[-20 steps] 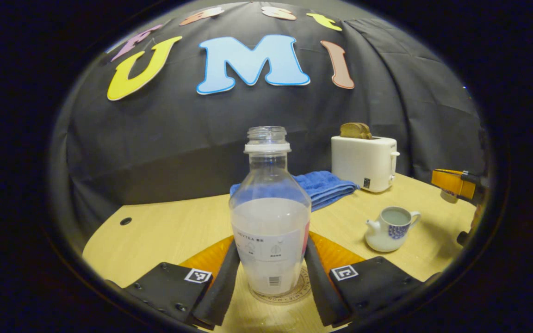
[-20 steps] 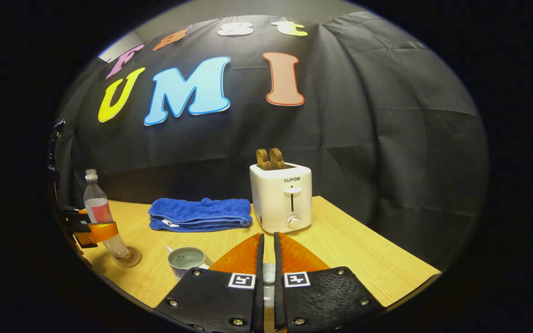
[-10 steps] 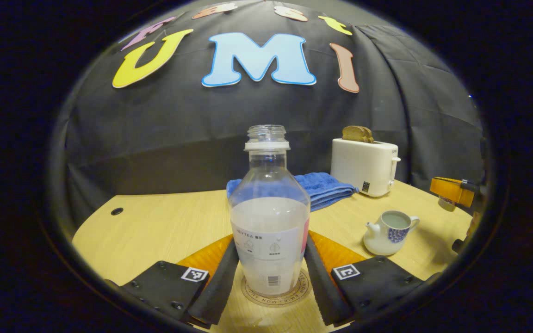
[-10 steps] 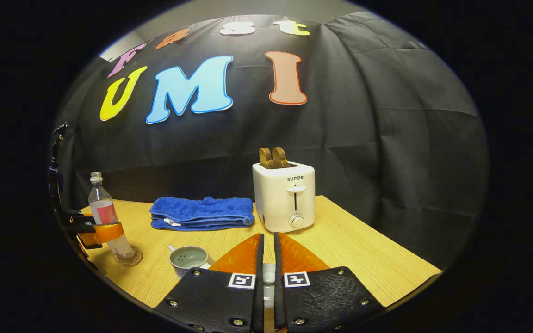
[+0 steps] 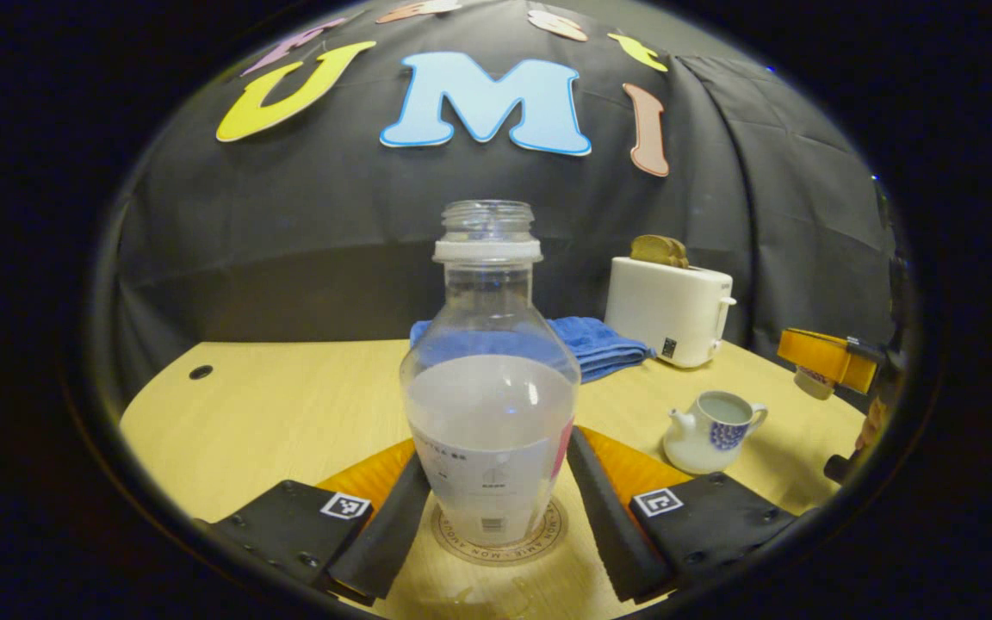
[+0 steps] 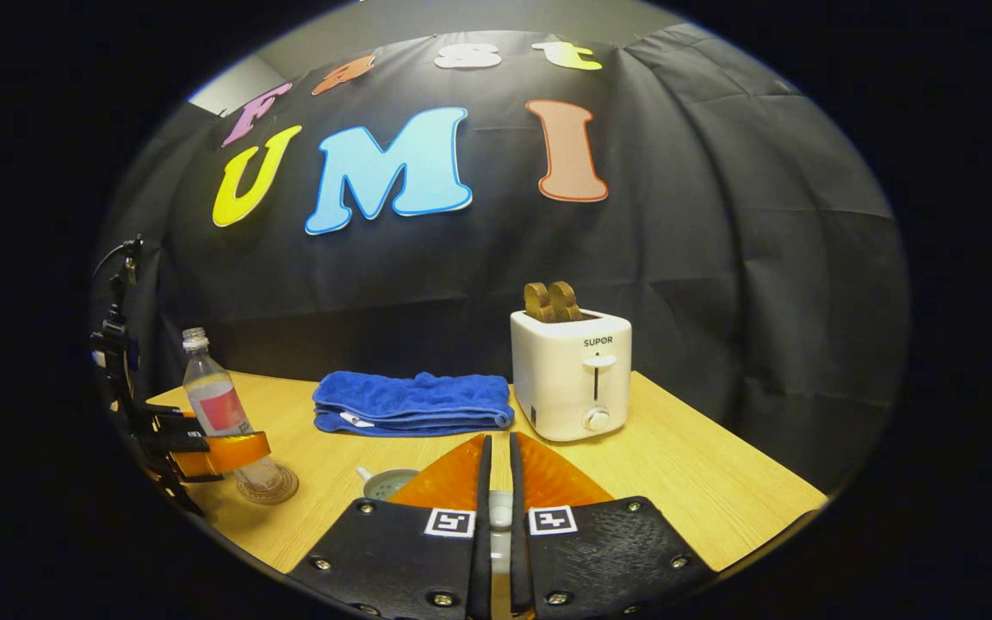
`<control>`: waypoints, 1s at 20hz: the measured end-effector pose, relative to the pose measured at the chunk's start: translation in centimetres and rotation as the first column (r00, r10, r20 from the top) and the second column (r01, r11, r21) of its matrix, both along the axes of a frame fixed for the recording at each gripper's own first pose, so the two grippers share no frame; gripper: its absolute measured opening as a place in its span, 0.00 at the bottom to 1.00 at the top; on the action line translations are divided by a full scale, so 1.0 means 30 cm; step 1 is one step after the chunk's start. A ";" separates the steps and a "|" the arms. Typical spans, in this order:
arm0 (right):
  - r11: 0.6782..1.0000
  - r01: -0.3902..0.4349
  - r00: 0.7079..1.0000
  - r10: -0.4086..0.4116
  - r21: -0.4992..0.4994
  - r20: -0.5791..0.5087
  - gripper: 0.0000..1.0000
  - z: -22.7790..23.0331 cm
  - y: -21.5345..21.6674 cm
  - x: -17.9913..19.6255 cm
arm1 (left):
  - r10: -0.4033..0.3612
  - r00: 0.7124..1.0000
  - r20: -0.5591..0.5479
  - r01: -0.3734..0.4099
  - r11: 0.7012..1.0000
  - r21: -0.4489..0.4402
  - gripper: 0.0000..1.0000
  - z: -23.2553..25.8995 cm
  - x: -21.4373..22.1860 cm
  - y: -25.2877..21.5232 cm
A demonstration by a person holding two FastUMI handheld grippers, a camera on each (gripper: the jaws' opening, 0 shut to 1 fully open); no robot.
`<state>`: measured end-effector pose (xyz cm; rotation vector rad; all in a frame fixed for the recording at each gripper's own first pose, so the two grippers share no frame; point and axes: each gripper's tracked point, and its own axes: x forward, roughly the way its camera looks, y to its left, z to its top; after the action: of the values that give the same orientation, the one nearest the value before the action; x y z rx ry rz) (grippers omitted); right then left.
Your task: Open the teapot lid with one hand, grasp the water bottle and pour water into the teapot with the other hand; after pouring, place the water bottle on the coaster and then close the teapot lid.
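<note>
The uncapped water bottle (image 5: 492, 413), about half full, stands upright on the round coaster (image 5: 552, 534). My left gripper (image 5: 496, 443) has a finger against each side of it. In the right gripper view the same bottle (image 6: 219, 405) and coaster (image 6: 276, 489) are at the far left, with the left gripper (image 6: 220, 452) around the bottle. The white and blue teapot (image 5: 709, 430) stands lidless with water inside. My right gripper (image 6: 499, 441) is shut on the white teapot lid (image 6: 501, 510). It hangs to the right of the teapot (image 6: 388, 484) in the left gripper view (image 5: 823, 362).
A white toaster (image 6: 572, 375) with bread in its slots stands at the back of the wooden table (image 6: 677, 482). A folded blue towel (image 6: 414, 403) lies to its left. The table has a small hole (image 5: 201, 372) near its far left edge.
The bottle has come down onto the coaster and looms larger between my left fingers. The right gripper has swung left with the lid, and the teapot now sits partly behind its fingers.
</note>
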<state>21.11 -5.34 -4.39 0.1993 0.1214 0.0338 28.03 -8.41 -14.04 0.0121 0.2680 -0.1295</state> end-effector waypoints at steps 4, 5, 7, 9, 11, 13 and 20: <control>0.998 -0.060 0.998 0.061 -0.015 0.017 0.08 0.033 0.087 0.046 | -0.010 1.000 0.009 0.010 1.000 0.014 1.00 0.012 0.003 -0.004; 0.997 -0.074 0.997 0.075 -0.019 0.022 0.08 0.041 0.108 0.061 | -0.007 1.000 0.008 0.007 1.000 0.016 1.00 0.012 0.002 0.001; 0.995 -0.097 0.995 0.098 -0.016 0.027 0.08 0.044 0.148 0.094 | -0.007 1.000 0.007 0.007 1.000 0.004 1.00 0.016 -0.007 0.002; 0.993 -0.115 0.993 0.115 -0.011 0.018 0.08 0.031 0.179 0.125 | -0.009 1.000 0.006 0.009 1.000 -0.003 1.00 0.018 -0.015 0.002; 0.993 -0.120 0.993 0.120 0.007 0.017 0.08 0.025 0.194 0.145 | 0.001 1.000 0.011 -0.001 1.000 -0.002 1.00 0.028 -0.023 0.016; 0.989 -0.143 0.990 0.142 0.043 0.020 0.08 0.017 0.216 0.154 | 0.003 1.000 0.012 -0.003 1.000 -0.007 1.00 0.036 -0.042 0.024; 0.980 -0.182 0.983 0.181 0.086 0.016 0.08 -0.031 0.237 0.179 | 0.016 0.998 0.065 -0.015 1.000 -0.007 1.00 0.085 -0.133 0.051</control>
<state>26.49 1.79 -5.31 0.2747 0.1297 0.2221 24.03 -6.87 -11.49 0.0077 0.2031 -0.1144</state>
